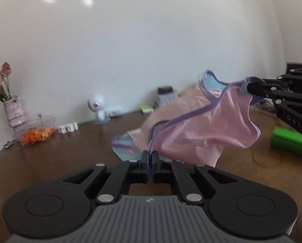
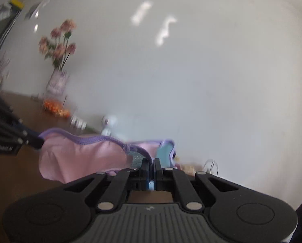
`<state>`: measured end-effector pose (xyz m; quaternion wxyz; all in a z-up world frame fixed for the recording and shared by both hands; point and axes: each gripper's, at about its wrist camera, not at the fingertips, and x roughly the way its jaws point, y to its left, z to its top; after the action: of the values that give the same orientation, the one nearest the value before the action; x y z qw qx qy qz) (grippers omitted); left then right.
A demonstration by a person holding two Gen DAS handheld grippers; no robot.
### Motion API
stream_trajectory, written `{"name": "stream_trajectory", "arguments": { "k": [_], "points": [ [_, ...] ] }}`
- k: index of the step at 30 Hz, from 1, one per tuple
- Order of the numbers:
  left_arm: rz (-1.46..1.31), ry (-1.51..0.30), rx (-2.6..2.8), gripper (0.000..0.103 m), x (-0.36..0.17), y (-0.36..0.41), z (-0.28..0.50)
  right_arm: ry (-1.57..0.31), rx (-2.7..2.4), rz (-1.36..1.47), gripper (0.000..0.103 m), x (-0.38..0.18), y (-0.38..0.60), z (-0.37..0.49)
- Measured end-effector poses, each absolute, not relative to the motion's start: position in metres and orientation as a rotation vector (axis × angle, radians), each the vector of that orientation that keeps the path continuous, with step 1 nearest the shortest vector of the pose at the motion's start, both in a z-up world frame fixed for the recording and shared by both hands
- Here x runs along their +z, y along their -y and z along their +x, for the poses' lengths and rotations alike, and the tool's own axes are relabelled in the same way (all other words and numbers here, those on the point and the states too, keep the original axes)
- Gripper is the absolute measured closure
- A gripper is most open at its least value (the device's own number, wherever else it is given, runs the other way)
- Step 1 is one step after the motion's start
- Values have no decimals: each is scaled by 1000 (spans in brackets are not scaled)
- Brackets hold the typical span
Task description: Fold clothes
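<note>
Two grippers pinch one small pink garment (image 1: 201, 129) by its purple-trimmed edge. The left gripper (image 1: 150, 158) has its jaws closed on the trim, and the right gripper (image 1: 250, 88) is clamped the same way on the trim farther along. The cloth hangs between them above the brown table (image 1: 69, 151), sagging in the middle, its tail touching the tabletop. The held edge runs from left gripper up to right; I judge both equally placed for folding.
</note>
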<state>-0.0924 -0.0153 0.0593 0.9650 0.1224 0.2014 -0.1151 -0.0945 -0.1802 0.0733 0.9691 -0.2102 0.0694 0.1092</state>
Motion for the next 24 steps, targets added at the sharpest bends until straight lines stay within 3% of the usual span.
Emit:
{"name": "stream_trajectory", "arguments": {
  "k": [5,7,8,9,14,16,24],
  "points": [
    [358,-524,-334,98,37,19,-117,-443,190,-305,100,50,205,-110],
    [385,-533,-366,85,35,21,-124,-469,213,-344,99,44,202,-114],
    [394,-532,-374,63,34,22,-127,-482,224,-364,99,42,201,-116],
    [402,-531,-382,48,33,23,-129,-489,240,-389,97,40,198,-120],
    [499,-547,-507,37,33,23,-128,-494,418,-596,67,44,195,-131],
    [552,-566,-562,37,32,22,-124,-528,514,-663,59,50,196,-127],
    [654,-592,-660,39,27,16,-109,-620,743,-885,60,51,178,-111]
  ]
}}
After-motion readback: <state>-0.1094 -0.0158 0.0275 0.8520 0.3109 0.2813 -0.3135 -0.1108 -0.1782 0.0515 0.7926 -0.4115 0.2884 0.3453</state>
